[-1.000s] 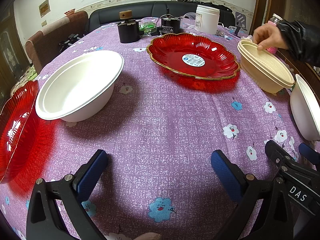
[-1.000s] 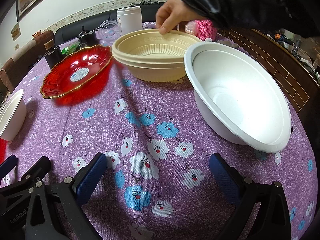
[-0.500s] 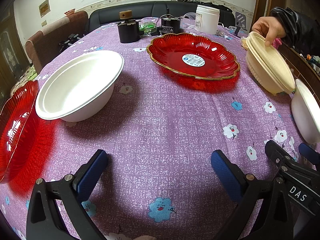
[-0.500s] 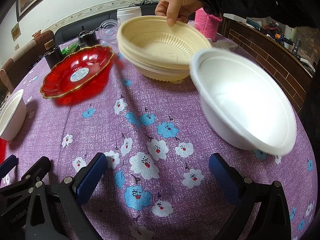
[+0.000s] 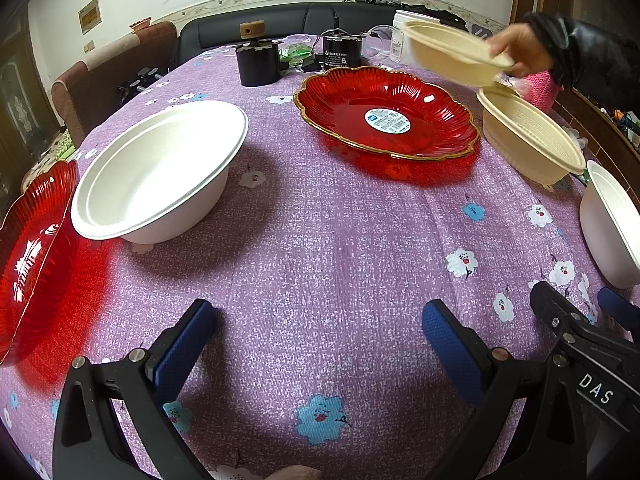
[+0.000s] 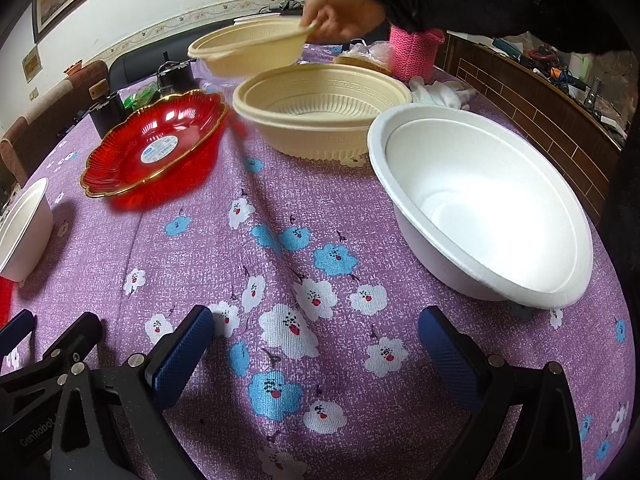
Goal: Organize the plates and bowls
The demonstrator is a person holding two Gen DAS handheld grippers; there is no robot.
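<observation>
our left gripper [image 5: 318, 340] hovers low over the purple cloth [image 5: 320, 248], jaws wide and empty; our right gripper [image 6: 316, 344] does the same just beside it. ahead and left of the left gripper sits a white bowl [image 5: 160, 168], with a red plate [image 5: 28, 248] at the far left edge. ahead lies the red dish [image 5: 384, 116]. ahead and right of the right gripper is another white bowl [image 6: 480, 204]; beyond it a beige bowl [image 6: 320, 108] rests on the cloth. a hand [image 6: 344, 12] (black sleeve) holds a second beige bowl, the lifted bowl [image 6: 252, 50], in the air above it.
</observation>
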